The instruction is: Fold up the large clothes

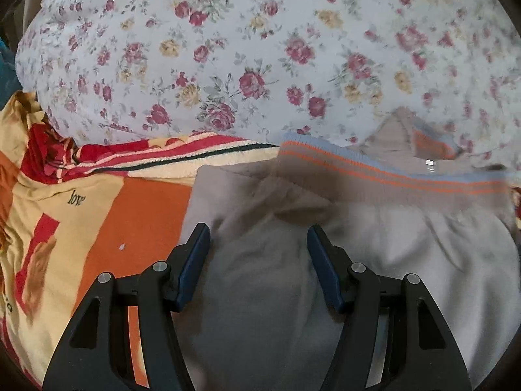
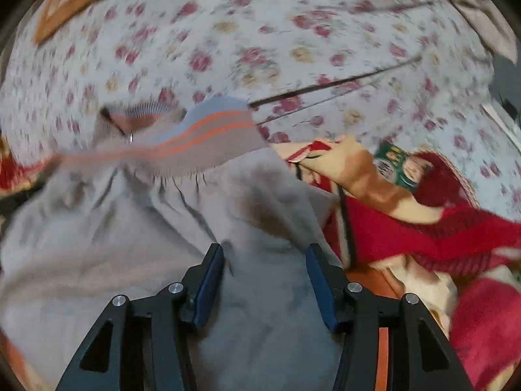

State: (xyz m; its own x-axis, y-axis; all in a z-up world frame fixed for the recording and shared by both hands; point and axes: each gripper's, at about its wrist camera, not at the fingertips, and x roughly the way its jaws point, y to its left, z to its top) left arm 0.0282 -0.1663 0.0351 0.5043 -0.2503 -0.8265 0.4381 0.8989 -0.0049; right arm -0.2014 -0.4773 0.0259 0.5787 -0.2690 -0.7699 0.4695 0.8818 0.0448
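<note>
Grey sweatshirt (image 1: 374, 260) lies on floral sheet (image 1: 228, 49); left tool (image 1: 259, 238) & right tool (image 2: 265, 257) both open, prob. holding nothing.

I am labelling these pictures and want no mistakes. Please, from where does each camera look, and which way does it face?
Left wrist view: sits on the left gripper, faces forward and down at the beige garment; only its two open fingers show.
Right wrist view: sits on the right gripper, faces forward and down at the same garment; only its open fingers show.
Shared: the garment's striped ribbed band, the floral sheet, the red and orange blanket.
</note>
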